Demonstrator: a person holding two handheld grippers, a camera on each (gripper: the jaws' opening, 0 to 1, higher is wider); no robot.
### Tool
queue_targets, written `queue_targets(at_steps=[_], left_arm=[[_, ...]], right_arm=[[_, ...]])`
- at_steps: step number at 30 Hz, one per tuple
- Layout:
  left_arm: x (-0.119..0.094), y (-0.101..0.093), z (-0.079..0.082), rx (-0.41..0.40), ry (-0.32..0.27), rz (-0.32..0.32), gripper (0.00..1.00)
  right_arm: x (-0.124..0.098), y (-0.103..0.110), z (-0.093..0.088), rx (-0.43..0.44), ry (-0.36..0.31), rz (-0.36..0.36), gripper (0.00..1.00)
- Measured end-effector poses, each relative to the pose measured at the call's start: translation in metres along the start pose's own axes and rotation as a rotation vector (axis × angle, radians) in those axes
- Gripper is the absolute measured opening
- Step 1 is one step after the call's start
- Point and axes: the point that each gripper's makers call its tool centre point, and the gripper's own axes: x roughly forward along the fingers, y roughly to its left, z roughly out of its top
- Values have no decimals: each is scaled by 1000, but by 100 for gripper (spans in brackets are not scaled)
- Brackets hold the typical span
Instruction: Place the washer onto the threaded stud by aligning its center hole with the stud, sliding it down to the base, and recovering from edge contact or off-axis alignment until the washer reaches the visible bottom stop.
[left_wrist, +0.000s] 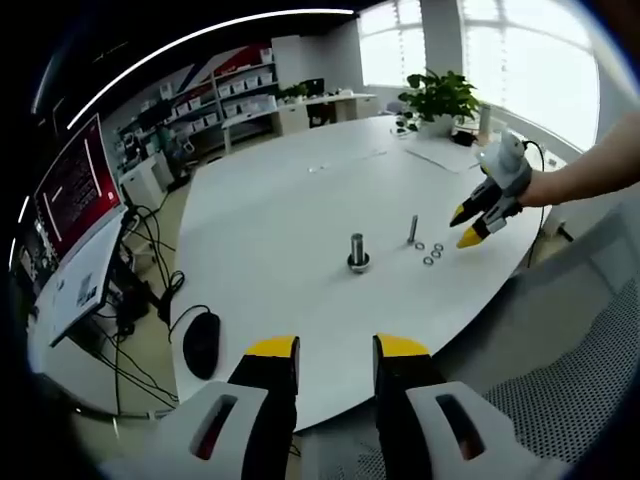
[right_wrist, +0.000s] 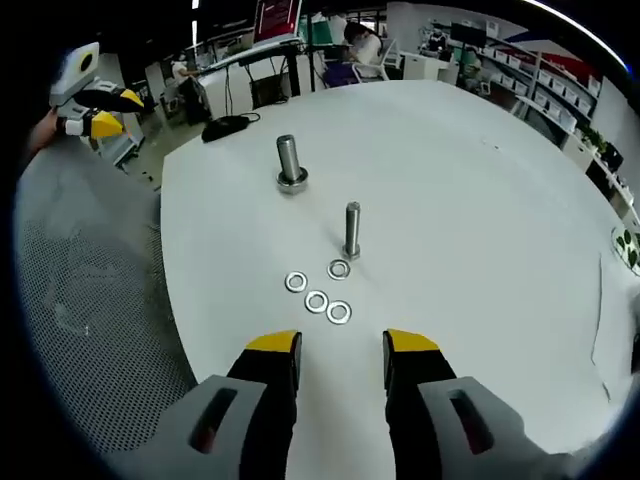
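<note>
Both claws stand open with nothing between their jaws. In the right gripper view the right claw (right_wrist: 342, 350) rises from the bottom of the frame, its two yellow-tipped jaws parted over the near edge of a white table (right_wrist: 480, 200). Just above the jaws, at lower centre, lie four washers (right_wrist: 317, 301) flat on the tabletop: three in a loose cluster and a fourth (right_wrist: 339, 269) a little higher, just beside the foot of the stud (right_wrist: 352, 231). That stud stands upright near the middle of the frame, thin and threaded, with no washer on it. Further up and to the left stands a thicker bolt (right_wrist: 290, 164) with a broad ring at its base, well apart from the washers. A black mouse (right_wrist: 228, 126) lies near the table's far edge, upper left. At the far upper left the left claw (right_wrist: 100, 112) hangs off the table over a mesh chair (right_wrist: 90, 290).

In the left gripper view the left claw (left_wrist: 336, 352) fills the bottom, jaws apart and empty, pointing across the table (left_wrist: 280, 180). The right claw (left_wrist: 468, 226) comes in from the right of the frame, held by a bare forearm (left_wrist: 590, 175), its tips just beside the washers (left_wrist: 430, 252) and the stud (left_wrist: 412, 230). The thicker bolt (left_wrist: 357, 252) stands at centre. A potted plant (left_wrist: 438, 100) sits at the upper right.
</note>
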Motion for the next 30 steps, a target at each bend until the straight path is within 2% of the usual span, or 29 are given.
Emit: queue_targets(at_steps=[6,11,17,30], left_arm=[[1,0,-1,2,3,0,27],[1,-1,-1,8,7,-5,27],[1,-2,-1,10,6,-8,27],[1,-3,-1,15,8,-10,27]], right_arm=[[11,1,0,-38,40,27,32],[15,7,4,-47,34,67,28],[18,5,-2,-71,69,74,26],[25,8,1,-137,105,95,25]])
